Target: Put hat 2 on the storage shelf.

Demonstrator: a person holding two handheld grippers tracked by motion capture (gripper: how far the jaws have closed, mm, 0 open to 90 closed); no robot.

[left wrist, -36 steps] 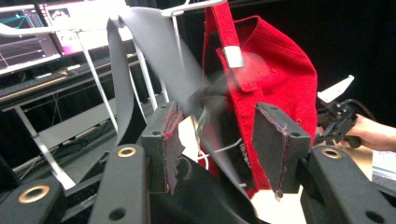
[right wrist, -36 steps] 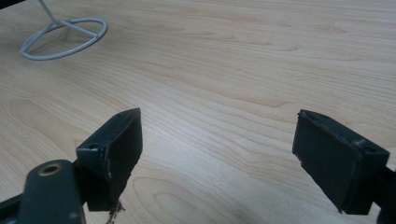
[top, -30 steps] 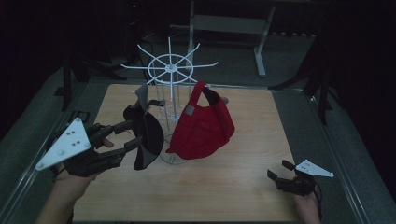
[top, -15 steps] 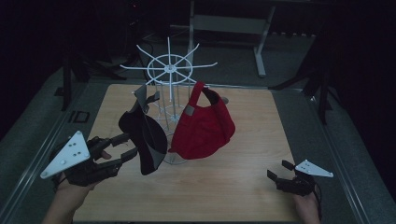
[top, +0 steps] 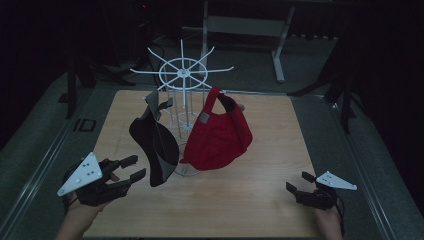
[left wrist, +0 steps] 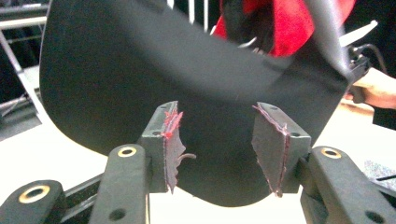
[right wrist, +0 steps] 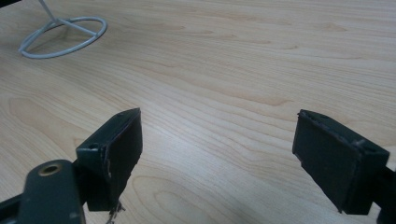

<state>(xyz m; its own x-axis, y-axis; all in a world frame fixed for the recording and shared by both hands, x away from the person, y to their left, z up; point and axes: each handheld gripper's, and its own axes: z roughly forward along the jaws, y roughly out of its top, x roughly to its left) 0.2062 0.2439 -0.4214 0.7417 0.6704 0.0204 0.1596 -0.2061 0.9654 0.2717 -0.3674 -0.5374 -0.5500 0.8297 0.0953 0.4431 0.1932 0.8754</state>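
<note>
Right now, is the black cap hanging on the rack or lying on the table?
Hanging: the black cap dangles from the white rack, above the table.

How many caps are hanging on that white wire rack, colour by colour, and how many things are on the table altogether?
Black cap: 1
Red cap: 1
White wire rack: 1
Total: 3 things, 2 of them caps, both hanging from the rack.
</note>
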